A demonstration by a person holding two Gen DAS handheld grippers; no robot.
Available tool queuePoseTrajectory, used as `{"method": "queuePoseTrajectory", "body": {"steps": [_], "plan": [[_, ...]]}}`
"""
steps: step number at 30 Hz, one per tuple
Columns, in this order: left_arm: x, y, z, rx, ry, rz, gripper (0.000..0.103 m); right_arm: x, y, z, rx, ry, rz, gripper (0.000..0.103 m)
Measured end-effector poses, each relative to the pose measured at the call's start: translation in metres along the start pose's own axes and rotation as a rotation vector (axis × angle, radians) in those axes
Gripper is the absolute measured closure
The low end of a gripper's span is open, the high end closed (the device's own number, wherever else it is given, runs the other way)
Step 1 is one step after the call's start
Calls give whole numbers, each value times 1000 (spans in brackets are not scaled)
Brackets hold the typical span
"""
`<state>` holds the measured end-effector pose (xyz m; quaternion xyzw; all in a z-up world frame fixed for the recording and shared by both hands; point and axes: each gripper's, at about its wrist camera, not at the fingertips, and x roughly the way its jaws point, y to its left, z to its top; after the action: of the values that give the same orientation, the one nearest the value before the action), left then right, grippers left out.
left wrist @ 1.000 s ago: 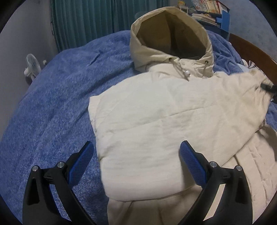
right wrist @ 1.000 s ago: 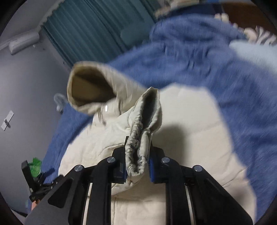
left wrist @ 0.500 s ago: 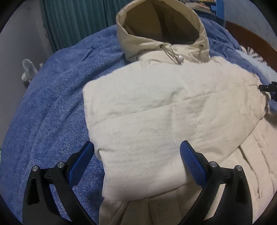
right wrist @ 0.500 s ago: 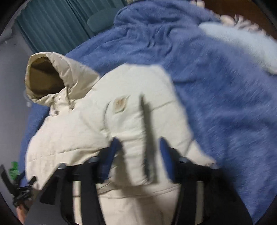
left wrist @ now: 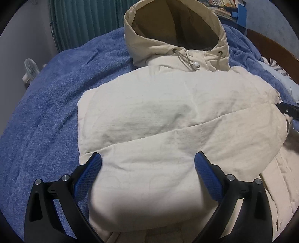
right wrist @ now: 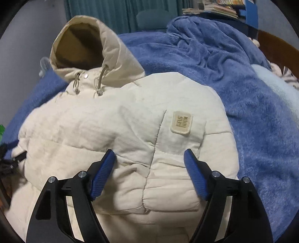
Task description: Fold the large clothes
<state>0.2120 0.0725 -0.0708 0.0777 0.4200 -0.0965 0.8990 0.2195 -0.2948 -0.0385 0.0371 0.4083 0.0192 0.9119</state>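
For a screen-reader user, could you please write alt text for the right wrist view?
A cream padded hooded jacket lies on a blue fleece blanket, sleeves folded across its front. The right gripper hovers over it, blue-padded jaws opening, gripping nothing.

A bed fills most of both views, covered by a rumpled blue blanket of fuzzy pile. Behind it hangs a teal pleated curtain, with a plain grey wall to its left. A small white fan stands low by that wall, beside the bed. At the far right a curved brown wooden headboard rises past the blanket, with a pale pillow near it. In the back corner a blue shelf holds a stack of books. The light is dim and even.
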Motion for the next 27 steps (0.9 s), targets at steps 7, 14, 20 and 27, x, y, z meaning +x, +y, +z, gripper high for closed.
{"method": "queuePoseTrajectory", "body": {"steps": [7, 14, 20, 27], "plan": [[-13, 6, 31, 3, 43, -6, 7, -34, 25, 46, -57, -116, 105, 24], [9, 33, 123, -49, -61, 13, 7, 15, 55, 131, -64, -148, 96, 24], [50, 60, 171, -173, -71, 32, 7, 51, 72, 191, 31, -214, 109, 20], [47, 48, 179, -113, -148, 53, 7, 56, 94, 197, -98, -284, 85, 94]]}}
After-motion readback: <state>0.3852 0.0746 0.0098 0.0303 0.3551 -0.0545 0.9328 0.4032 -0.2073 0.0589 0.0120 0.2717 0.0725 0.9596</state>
